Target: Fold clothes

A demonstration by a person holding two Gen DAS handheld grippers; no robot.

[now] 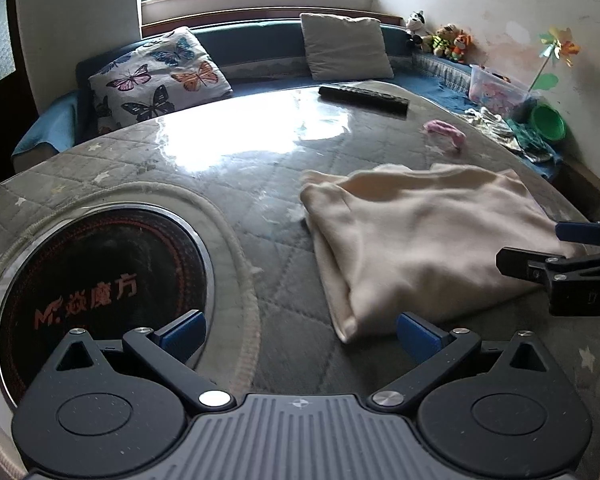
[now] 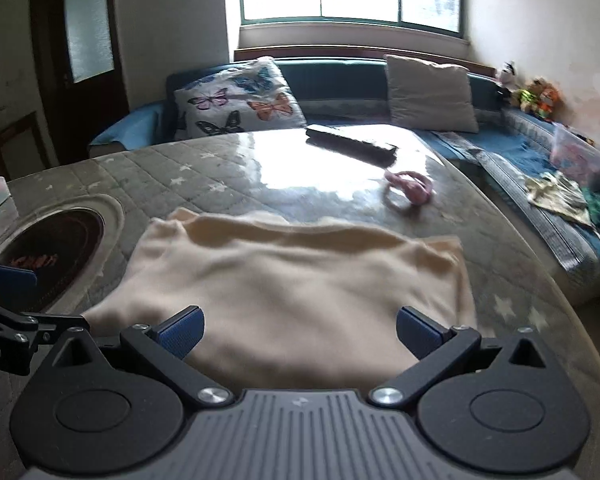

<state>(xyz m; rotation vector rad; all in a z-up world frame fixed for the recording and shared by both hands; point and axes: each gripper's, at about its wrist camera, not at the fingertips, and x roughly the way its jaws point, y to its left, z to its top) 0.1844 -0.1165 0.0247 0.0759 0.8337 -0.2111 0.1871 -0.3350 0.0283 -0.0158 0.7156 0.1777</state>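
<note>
On the table (image 2: pixel 204 168) — folded cream garment (image 2: pixel 300 288), both grippers (image 1: pixel 300 334) (image 2: pixel 300 330) agape.

Folded garment (image 1: pixel 420 240) lies flat on the table (image 1: pixel 228 184), right of the round cooktop (image 1: pixel 100 280) set into the tabletop. Left gripper (image 1: pixel 300 338) sits near the table's front edge, between cooktop and garment, garment's near corner just beside its right finger. Right gripper (image 2: pixel 300 334) sits over the garment's near edge. Remote (image 1: pixel 364 98) lies on the table's far side; hair band (image 1: pixel 446 130) between remote and garment. Sofa (image 1: pixel 260 46) runs behind the table, butterfly cushion (image 1: pixel 160 76) left, plain cushion (image 1: pixel 346 46) right.
</note>
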